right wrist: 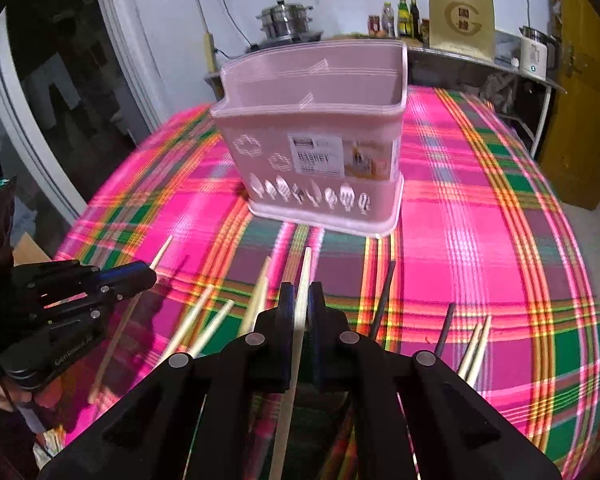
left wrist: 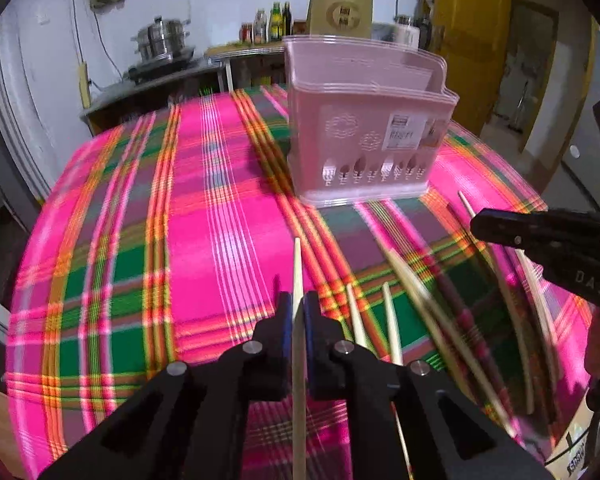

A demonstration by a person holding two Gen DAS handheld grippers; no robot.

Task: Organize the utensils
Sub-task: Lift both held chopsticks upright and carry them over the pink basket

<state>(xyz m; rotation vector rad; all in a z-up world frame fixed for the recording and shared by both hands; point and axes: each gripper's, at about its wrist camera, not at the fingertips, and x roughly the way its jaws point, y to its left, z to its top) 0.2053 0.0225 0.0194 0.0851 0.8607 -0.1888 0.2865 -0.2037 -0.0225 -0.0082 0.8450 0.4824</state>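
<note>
A pink plastic utensil holder (left wrist: 364, 120) stands upright on the plaid tablecloth; it also shows in the right wrist view (right wrist: 320, 136). My left gripper (left wrist: 298, 308) is shut on a pale wooden chopstick (left wrist: 297, 264) that points toward the holder. My right gripper (right wrist: 302, 304) is shut on another pale chopstick (right wrist: 305, 276), held above the cloth in front of the holder. Each gripper shows in the other's view: the right gripper (left wrist: 540, 236) at the right, the left gripper (right wrist: 112, 280) at the left. Several loose pale chopsticks (right wrist: 204, 324) and dark chopsticks (right wrist: 384, 300) lie on the cloth.
The pink and green plaid table (left wrist: 204, 200) fills both views. Behind it a counter holds steel pots (left wrist: 164, 40), bottles (left wrist: 276, 22) and a gold box (right wrist: 460, 20). A yellow door (left wrist: 480, 20) is at the right. A white kettle (right wrist: 534, 54) stands on the shelf.
</note>
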